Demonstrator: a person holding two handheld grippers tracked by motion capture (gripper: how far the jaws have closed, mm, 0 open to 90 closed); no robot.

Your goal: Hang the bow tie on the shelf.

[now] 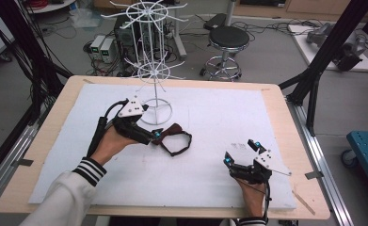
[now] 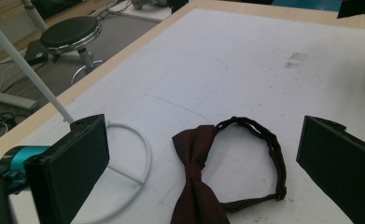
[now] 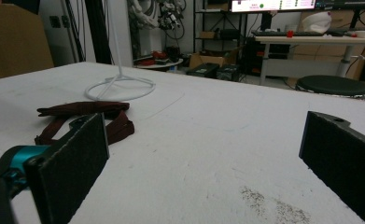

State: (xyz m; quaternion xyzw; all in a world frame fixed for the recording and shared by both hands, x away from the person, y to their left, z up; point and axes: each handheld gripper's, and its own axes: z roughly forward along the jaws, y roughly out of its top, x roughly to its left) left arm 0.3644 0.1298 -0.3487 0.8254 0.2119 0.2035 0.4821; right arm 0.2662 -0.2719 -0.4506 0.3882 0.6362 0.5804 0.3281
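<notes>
Maroon bow tie [image 1: 173,138] mid-mat (bare mat [image 1: 210,122] around); both grippers' jaws apart.

Lots of open white mat [image 1: 210,117] on the right and in the middle. Tall white rack [image 1: 154,66] standing at the back left, bow tie [image 1: 174,139] lying just beside its ring base.

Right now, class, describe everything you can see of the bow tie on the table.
The bow tie is dark maroon, apparently fabric, with a pinched centre knot and a darker neck strap closed into a loop. It lies flat on the white mat, beside the ring base of the white wire rack. The left gripper is open, its jaws on either side of the tie; whether they touch it is unclear.
</notes>
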